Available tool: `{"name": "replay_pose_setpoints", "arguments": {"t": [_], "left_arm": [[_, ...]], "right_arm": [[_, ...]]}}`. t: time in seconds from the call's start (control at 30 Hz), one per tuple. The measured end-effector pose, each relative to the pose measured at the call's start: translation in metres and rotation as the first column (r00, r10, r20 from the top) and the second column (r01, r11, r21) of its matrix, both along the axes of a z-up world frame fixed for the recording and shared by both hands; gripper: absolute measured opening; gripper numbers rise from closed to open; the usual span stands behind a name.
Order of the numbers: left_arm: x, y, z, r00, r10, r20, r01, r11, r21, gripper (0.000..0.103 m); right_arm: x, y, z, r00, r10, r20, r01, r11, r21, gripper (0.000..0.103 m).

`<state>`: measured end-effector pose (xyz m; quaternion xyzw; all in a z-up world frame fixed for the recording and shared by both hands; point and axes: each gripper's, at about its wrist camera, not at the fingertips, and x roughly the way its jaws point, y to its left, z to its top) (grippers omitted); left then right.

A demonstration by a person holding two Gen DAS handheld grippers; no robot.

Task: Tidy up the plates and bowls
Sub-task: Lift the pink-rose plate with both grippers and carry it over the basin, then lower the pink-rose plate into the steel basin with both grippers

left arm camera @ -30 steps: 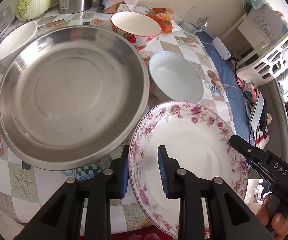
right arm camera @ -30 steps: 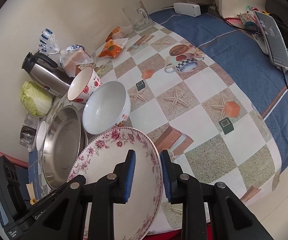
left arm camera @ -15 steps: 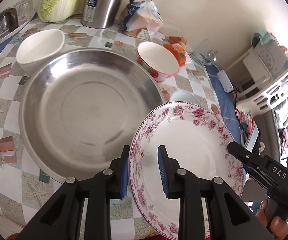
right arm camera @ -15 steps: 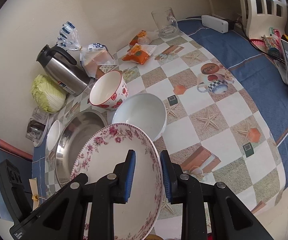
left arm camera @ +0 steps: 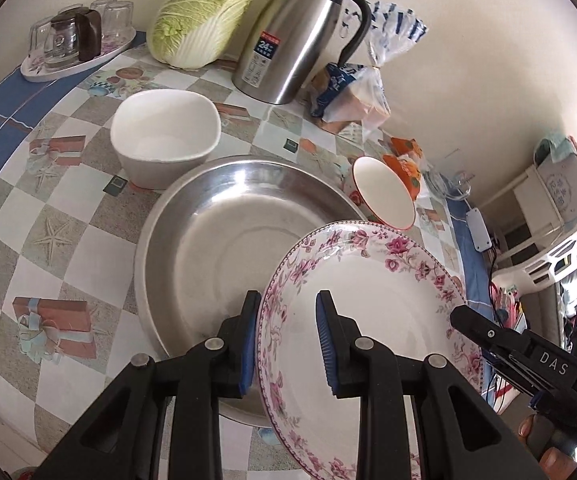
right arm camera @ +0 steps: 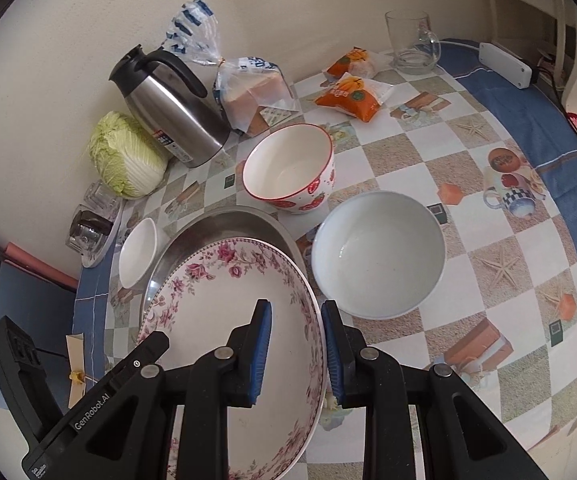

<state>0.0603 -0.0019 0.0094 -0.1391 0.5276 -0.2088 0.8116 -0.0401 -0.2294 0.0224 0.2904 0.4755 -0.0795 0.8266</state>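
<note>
Left claw (left arm camera: 286, 338) and right claw (right arm camera: 296, 350) each clamp opposite rims of the floral plate (left arm camera: 384, 312) above the steel basin (left arm camera: 224, 240)

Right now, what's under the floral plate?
The floral plate, gripped at opposite rims, overlaps the big steel basin. The basin's far rim and bare inside show past the plate. Its near right part and the tablecloth below are covered.

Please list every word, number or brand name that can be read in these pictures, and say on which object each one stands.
"DAS": on the right gripper, seen from the left wrist view.
"GenRobot.AI": on the left gripper, seen from the right wrist view.
"24": on the label of the steel thermos jug; the smaller print beside it is too small to read.
Print on the bread bag and the orange snack packets: too blurred to read.
</note>
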Motion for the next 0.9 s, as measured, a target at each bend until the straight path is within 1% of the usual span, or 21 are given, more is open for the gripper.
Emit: {"name": "replay_pose_setpoints", "arguments": {"t": [0.33,0.47,0.67,0.77,0.9], "left_arm": [[0.018,0.029,-0.009,0.996,0.084,-0.001,-0.084,0.996,-0.019,0.027],[0.024,0.035,-0.014,0.994,0.108,-0.001,-0.108,0.994,-0.014,0.027],[0.032,0.037,-0.027,0.993,0.115,-0.027,-0.115,0.993,-0.013,0.027],[0.036,0.034,-0.031,0.993,0.114,-0.023,-0.114,0.993,-0.007,0.027],[0.042,0.03,-0.035,0.994,0.112,-0.012,-0.112,0.994,0.007,0.027]], "right_arm": [[0.031,0.025,-0.014,0.998,0.064,0.001,-0.064,0.998,0.014,0.028],[0.039,0.03,-0.023,0.996,0.084,0.003,-0.084,0.996,0.028,0.028],[0.047,0.031,-0.041,0.996,0.093,-0.003,-0.092,0.994,0.051,0.028],[0.05,0.029,-0.049,0.996,0.087,-0.003,-0.087,0.994,0.07,0.028],[0.055,0.028,-0.055,0.996,0.089,0.0,-0.088,0.994,0.063,0.028]]}}
